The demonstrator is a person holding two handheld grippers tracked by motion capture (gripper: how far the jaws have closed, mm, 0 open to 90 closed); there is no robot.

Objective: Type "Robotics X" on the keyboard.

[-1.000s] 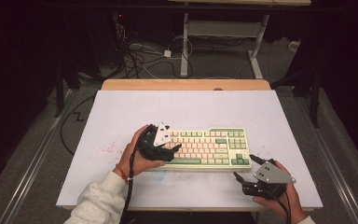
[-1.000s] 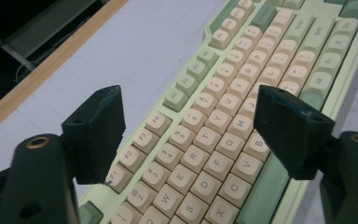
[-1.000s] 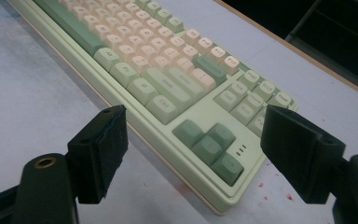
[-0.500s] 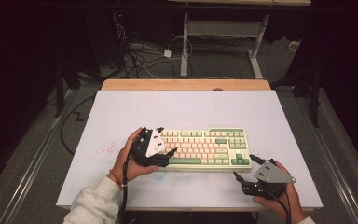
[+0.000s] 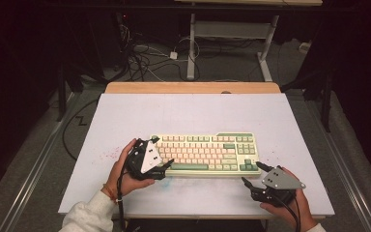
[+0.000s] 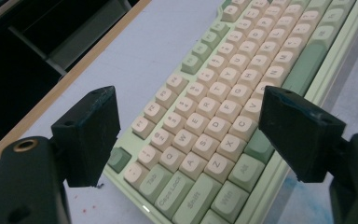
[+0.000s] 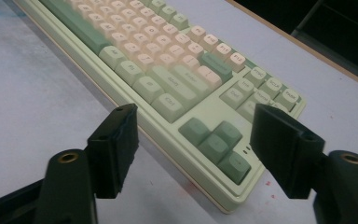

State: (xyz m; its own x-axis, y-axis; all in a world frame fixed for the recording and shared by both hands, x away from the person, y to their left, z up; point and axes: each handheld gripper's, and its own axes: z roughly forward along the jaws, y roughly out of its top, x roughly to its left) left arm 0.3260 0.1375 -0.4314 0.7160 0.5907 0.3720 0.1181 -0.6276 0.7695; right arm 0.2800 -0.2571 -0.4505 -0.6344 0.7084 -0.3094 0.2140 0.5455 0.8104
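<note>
— While comparing with a second back: anything shifted?

— Yes. Pulled the left gripper off the middle rows, out to the left end of the keyboard, and slightly lower. Spread wide now, straddling that end, clamping nothing.

— And the right gripper?

— Parked by the near-right corner of the keyboard. Just been narrowing its jaws, yet still apart and not pressing on anything; merely framing that corner in the right gripper view.

— Meaning for the job?

— Probably lining up one claw at each end, ready to take the keyboard by both sides. No grasp yet, so nothing lifted or slid.

— Keyboard's place?

— Flat on the desk, close to its near edge, about midway between left and right edges.

— Any writing?

— Readable in the left gripper view: Tab, Caps Lock, Shift, Win, Alt, plus Q W E R, A S D, Z X C. Blurrier on the right: likely Ctrl, Shift, Enter. No brand name spotted.
</note>
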